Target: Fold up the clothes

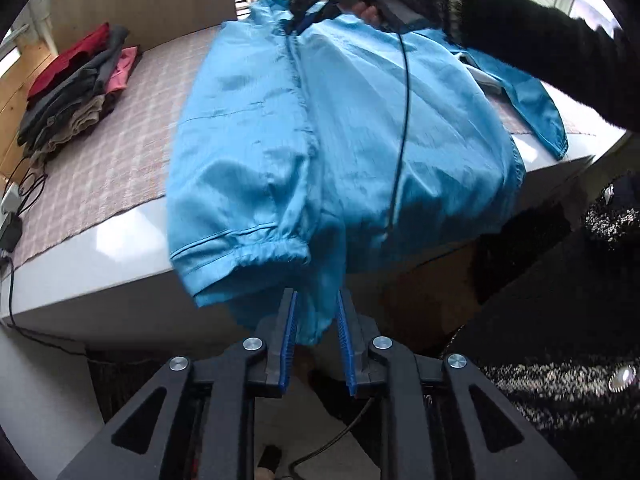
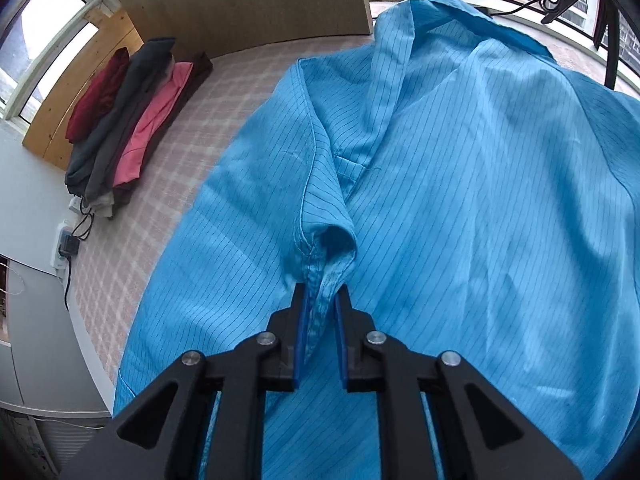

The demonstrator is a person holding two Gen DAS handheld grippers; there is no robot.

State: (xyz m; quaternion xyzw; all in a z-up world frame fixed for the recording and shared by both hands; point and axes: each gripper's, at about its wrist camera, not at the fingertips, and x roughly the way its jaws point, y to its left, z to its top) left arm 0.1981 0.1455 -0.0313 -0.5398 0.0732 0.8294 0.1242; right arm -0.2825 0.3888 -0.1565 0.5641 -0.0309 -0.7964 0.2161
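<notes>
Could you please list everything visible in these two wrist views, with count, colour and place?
jacket: one, light blue, spread over the near part of the table, hem hanging off the front edge.
folded clothes: one stack, red, grey, pink, beige and dark pieces, at the far left of the table.
table cover: one, pinkish checked, under the clothes.
table: one, pale grey.
power strip: one, with black cables, at the table's left edge.
left gripper: black with blue pads, jaws slightly apart around the hem.
right gripper: same make, jaws slightly apart around a blue fold.
sleeve: dark, fuzzy.
</notes>
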